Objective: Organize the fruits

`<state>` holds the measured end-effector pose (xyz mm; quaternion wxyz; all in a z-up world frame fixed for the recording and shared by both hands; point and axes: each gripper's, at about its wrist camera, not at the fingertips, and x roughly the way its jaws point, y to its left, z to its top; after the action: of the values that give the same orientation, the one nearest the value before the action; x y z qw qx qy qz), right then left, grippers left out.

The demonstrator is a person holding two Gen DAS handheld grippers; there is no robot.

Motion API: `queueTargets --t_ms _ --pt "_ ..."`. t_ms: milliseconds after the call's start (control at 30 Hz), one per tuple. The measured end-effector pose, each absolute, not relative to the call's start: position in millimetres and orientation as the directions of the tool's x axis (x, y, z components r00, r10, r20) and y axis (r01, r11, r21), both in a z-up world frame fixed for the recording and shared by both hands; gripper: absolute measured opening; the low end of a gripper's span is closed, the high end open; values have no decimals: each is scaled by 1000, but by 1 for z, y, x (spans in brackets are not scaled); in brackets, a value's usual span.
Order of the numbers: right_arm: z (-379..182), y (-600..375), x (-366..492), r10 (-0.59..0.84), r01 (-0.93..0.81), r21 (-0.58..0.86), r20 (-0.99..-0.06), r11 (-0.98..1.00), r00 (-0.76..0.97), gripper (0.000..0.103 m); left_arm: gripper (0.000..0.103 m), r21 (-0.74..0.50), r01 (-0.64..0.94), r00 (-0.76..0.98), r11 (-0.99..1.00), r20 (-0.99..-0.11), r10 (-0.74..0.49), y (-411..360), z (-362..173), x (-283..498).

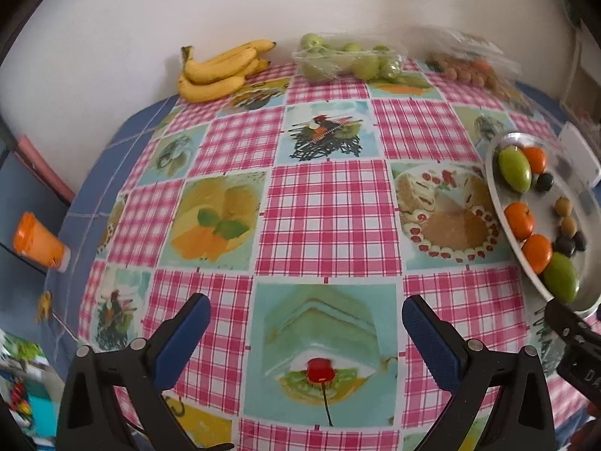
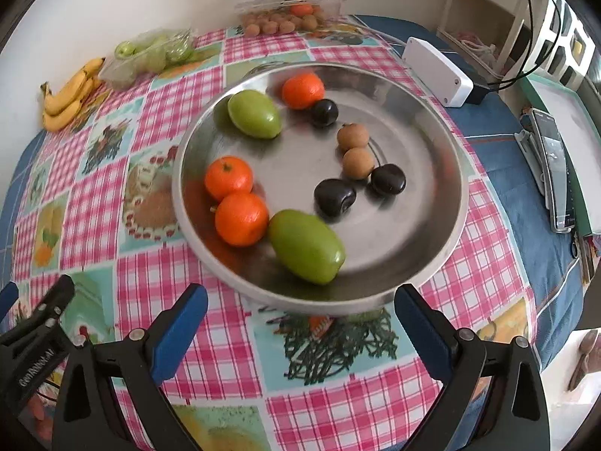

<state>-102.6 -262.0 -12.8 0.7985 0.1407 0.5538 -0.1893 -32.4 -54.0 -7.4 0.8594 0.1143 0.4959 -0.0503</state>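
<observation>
Here, a white wall stands behind a table with a pink checked cloth, where the metal bowl of fruits sits near the right gripper, and both it and the left gripper gape wide, holding nothing.

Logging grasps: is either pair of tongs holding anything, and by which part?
Nothing is held: left tongs and right tongs both gape open above the tablecloth.

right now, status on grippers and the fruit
Left gripper open, empty. Right gripper open, empty, short of the steel bowl. Bananas still out by the wall. Nothing in the way.
</observation>
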Motion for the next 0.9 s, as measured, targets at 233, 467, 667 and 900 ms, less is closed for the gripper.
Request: queueTargets --t_ms 233,467,667,900 --pt "-8 -259 -105 -170 463 -1 -931 886 323 100 103 105 175 505 979 -863 2 -44 -2 -35" --pt "-6 -259 -105 -175 468 0 -927 884 330 100 103 107 174 513 979 -858 3 -43 0 -36" --pt "-4 -258 -105 -182 464 -4 -923 886 338 100 103 117 174 494 978 -869 16 -40 -3 -35" --pt "-4 -260 -106 -183 471 -2 -923 882 339 100 103 122 173 485 977 -874 23 -37 -3 -34"
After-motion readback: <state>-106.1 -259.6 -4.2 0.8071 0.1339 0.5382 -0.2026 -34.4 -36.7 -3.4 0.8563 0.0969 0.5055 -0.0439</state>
